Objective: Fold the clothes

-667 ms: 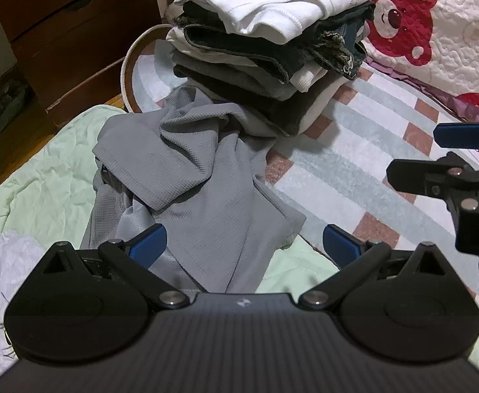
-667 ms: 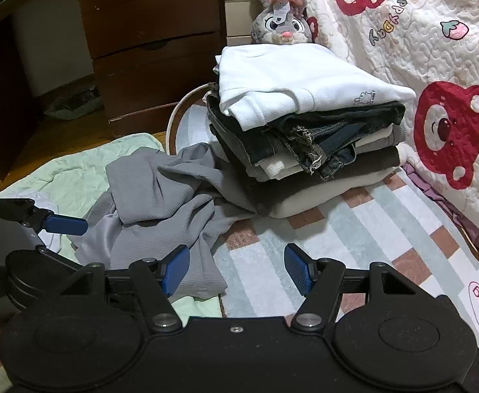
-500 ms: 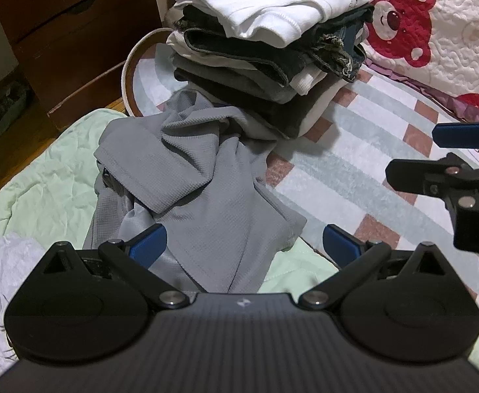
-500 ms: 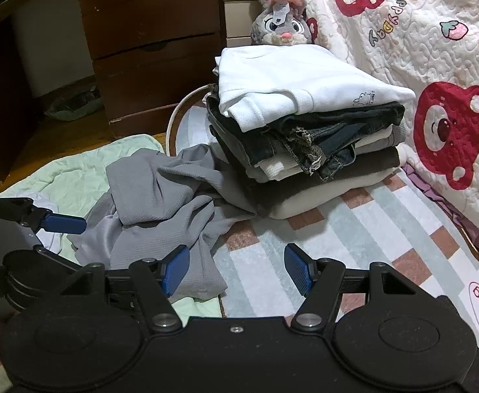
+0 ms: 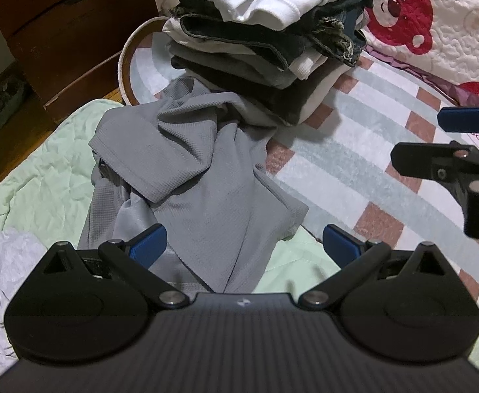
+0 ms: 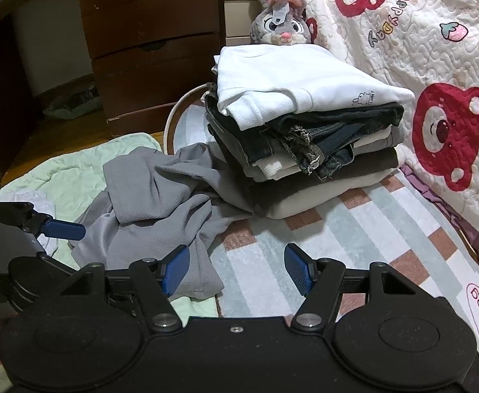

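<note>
Two claws hang spread wide, gripping nothing. Ahead of the left gripper [image 5: 242, 245] lies the crumpled grey waffle-knit shirt [image 5: 193, 167], its hem between the blue pads (probably the next piece to fold). The right gripper [image 6: 236, 270] hovers over the striped rug [image 6: 354, 229], left pad at the shirt's edge. Beyond stands the folded stack [image 6: 305, 124], against a bear-print quilt [image 6: 436, 49].

The left gripper [image 5: 244, 244] was wide open over a crumpled gray shirt [image 5: 190, 177]. A pile of folded clothes [image 5: 265, 46] sat behind the shirt, touching it. The right gripper [image 5: 462, 144] was off to the side.
</note>
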The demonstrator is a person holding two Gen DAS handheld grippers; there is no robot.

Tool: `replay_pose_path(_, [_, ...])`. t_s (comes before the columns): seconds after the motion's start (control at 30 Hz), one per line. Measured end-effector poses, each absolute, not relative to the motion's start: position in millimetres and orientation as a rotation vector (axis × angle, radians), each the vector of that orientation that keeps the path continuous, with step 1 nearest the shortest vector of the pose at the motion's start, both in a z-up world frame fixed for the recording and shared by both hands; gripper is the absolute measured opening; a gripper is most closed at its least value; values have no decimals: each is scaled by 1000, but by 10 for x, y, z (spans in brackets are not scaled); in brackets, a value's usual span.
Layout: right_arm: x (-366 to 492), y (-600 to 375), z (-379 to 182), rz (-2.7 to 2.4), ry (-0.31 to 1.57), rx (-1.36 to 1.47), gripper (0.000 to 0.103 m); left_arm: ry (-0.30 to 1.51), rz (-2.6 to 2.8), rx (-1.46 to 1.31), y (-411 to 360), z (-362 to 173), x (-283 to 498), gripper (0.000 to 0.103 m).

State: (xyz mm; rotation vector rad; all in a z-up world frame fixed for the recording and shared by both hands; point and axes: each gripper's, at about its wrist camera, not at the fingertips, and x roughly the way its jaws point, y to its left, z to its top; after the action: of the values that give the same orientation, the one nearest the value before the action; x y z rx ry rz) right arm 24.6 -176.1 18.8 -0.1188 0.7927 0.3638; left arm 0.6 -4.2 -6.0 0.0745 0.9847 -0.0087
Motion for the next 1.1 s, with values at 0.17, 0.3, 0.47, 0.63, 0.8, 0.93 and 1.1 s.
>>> replay_pose_path(0.17, [258, -1769, 175, 358, 797, -119, 69, 968, -34, 62, -74, -28, 5, 103])
replay_pose_path(0.3, [264, -1779, 159, 353, 800, -119, 69, 965, -42, 59, -89, -11, 12, 103])
replay_pose_path(0.47, [266, -1790, 158, 352, 801, -119, 69, 954, -58, 39, -82, 3, 6, 103])
replay_pose_path(0.63, [276, -1798, 143, 349, 806, -116, 69, 952, -58, 41, -87, 7, 6, 103])
replay_pose_path(0.8, [281, -1787, 140, 351, 808, -116, 69, 954, -60, 37, -69, 1, 7, 103])
replay_pose_path(0.93, [281, -1773, 135, 352, 811, -118, 70, 952, -64, 43, -73, 3, 4, 103])
replay_pose_path(1.1, [281, -1759, 132, 353, 813, -119, 70, 954, -68, 44, -80, 1, 3, 103])
